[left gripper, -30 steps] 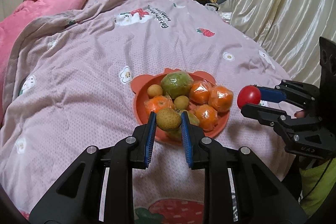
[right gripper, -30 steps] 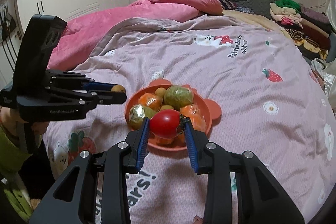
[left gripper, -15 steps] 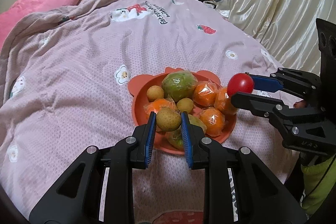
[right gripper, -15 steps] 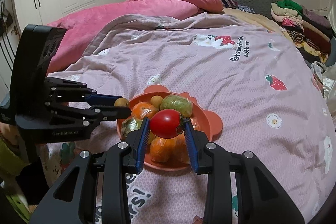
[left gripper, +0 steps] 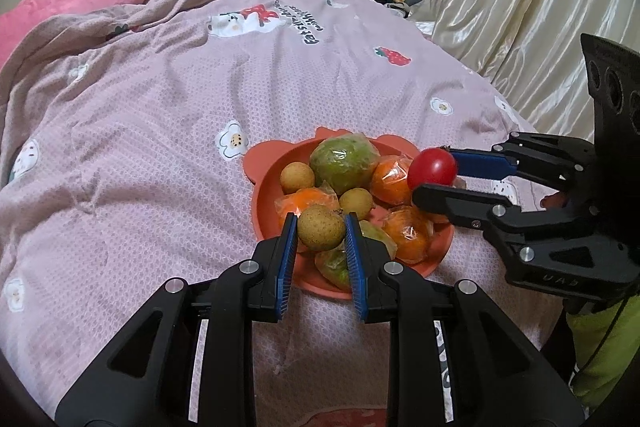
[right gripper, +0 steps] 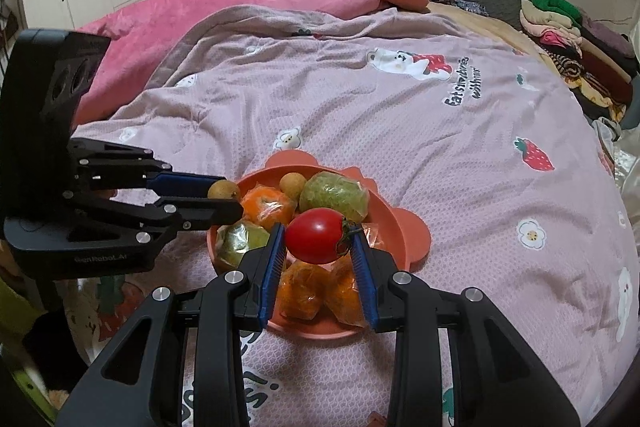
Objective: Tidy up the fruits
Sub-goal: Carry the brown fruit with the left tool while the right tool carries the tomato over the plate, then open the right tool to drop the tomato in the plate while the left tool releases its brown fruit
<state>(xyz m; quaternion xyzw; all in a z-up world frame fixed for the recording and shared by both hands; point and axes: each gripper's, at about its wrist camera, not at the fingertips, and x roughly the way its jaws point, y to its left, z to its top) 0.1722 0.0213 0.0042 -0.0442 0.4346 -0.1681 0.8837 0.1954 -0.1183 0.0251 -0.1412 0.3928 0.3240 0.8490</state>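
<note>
Pink-lilac quilt (left gripper: 160,131) is being used as the base, with an orange bowl (left gripper: 262,203) of wrapped fruit being propped on it. Over that bowl, a red tomato (right gripper: 316,235) is being squeezed by the right gripper (right gripper: 318,245), and a small brown longan (left gripper: 321,227) is being pinched by the left gripper (left gripper: 321,233).

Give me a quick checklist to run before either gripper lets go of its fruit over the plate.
1. Left gripper shut on the longan: ok.
2. Right gripper shut on the tomato: ok.
3. Both fruits over the orange plate: ok.
4. Bare spot on the plate under either fruit: not ok, wrapped oranges and the green fruit crowd it.
5. Height above the pile: cannot tell.
</note>
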